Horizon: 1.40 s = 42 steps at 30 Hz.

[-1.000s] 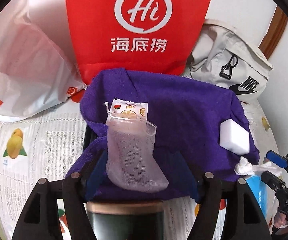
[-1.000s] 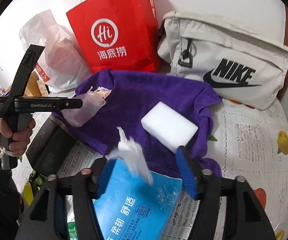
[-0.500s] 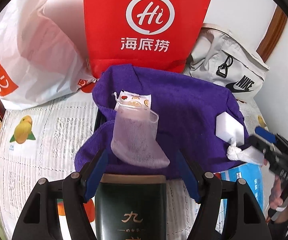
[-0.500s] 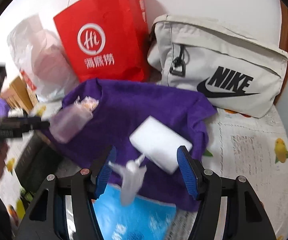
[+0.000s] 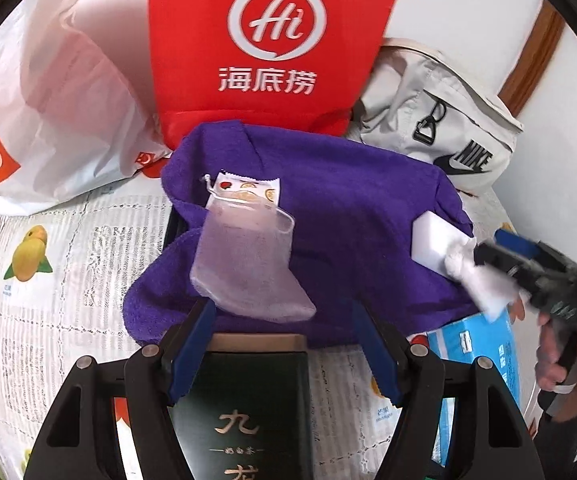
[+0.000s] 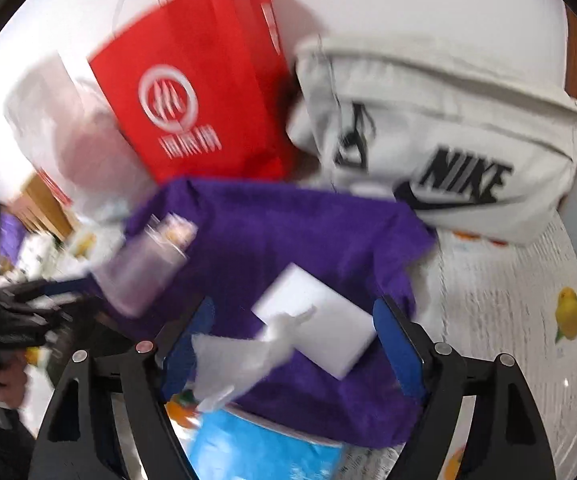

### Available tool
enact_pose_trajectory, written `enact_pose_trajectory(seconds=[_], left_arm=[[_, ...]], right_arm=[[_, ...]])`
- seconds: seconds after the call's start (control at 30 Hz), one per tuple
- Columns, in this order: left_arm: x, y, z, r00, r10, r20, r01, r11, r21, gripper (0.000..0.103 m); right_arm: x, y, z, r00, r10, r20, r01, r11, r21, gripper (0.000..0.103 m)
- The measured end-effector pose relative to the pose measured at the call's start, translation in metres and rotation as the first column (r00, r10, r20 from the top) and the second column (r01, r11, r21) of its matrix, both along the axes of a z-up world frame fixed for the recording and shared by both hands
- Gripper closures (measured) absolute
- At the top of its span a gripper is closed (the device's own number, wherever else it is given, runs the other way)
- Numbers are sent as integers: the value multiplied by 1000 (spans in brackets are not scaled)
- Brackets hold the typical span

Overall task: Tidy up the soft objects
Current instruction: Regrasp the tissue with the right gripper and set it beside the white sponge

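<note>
A purple towel [image 5: 348,200] lies crumpled on the table. On it rest a pink mesh pouch [image 5: 244,264] with a fruit-print sachet in its mouth and, further right, a white sponge [image 5: 432,244]. My left gripper [image 5: 284,340] hangs open above the near edge of the towel, with nothing between its pads. My right gripper [image 6: 294,306] hovers over the sponge [image 6: 320,320], its jaws opening. A white tissue [image 6: 240,360] sticks up from the blue tissue pack [image 6: 264,448] between its fingers, close to the left one. The pads do not press on it. The right wrist view is blurred.
A dark green box [image 5: 248,408] lies under my left gripper. Behind the towel stand a red paper bag [image 5: 272,40], a white plastic bag [image 5: 60,100] and a grey Nike bag [image 5: 448,132]. A fruit-print cloth [image 5: 68,272] covers the table.
My left gripper has drawn back, so more of the green box shows. My right gripper has moved forward over the sponge and its jaws stand wider; the tissue pack now sits lower in its view.
</note>
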<state>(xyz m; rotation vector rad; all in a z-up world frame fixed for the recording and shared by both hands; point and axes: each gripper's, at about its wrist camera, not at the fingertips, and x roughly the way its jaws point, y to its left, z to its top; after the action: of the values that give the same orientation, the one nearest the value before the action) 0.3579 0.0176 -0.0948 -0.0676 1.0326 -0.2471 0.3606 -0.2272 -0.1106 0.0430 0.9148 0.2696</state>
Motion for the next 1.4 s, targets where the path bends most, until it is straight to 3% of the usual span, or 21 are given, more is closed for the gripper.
enact_pose_trajectory(seconds=[0.13, 0.6, 0.8, 0.9, 0.97, 1.0, 1.17, 1.33, 1.4], left_arm=[[-3, -2, 2, 1000, -7, 5, 7, 1000, 17, 34], [-9, -1, 10, 1000, 13, 20, -13, 1000, 23, 34], [-13, 1, 8, 1000, 16, 12, -17, 1000, 21, 34], [-14, 4, 7, 1000, 23, 10, -23, 1000, 22, 34], [-13, 6, 8, 1000, 27, 11, -27, 999, 21, 34], [-13, 7, 8, 1000, 30, 11, -30, 999, 21, 34], [-8, 14, 7, 999, 46, 7, -47, 999, 15, 34], [-5, 18, 6, 999, 54, 6, -54, 998, 14, 34], [-4, 19, 5, 998, 57, 6, -57, 998, 12, 34]], right_arm=[[-14, -6, -17, 999, -13, -48, 10, 998, -58, 22], [-61, -44, -5, 997, -70, -18, 70, 997, -16, 22], [-73, -28, -1, 1000, -7, -2, 7, 1000, 8, 22], [-66, -12, -11, 1000, -2, -3, 2, 997, -72, 22], [-58, -11, -13, 1000, -13, 16, 13, 999, -32, 23], [-55, -12, -13, 1000, -15, 16, 15, 1000, -15, 26], [-32, -2, -18, 1000, 26, -17, -26, 1000, 14, 82], [-16, 14, -24, 997, 60, -50, -60, 998, 7, 98], [-12, 19, -23, 997, 74, -39, -73, 997, 16, 99]])
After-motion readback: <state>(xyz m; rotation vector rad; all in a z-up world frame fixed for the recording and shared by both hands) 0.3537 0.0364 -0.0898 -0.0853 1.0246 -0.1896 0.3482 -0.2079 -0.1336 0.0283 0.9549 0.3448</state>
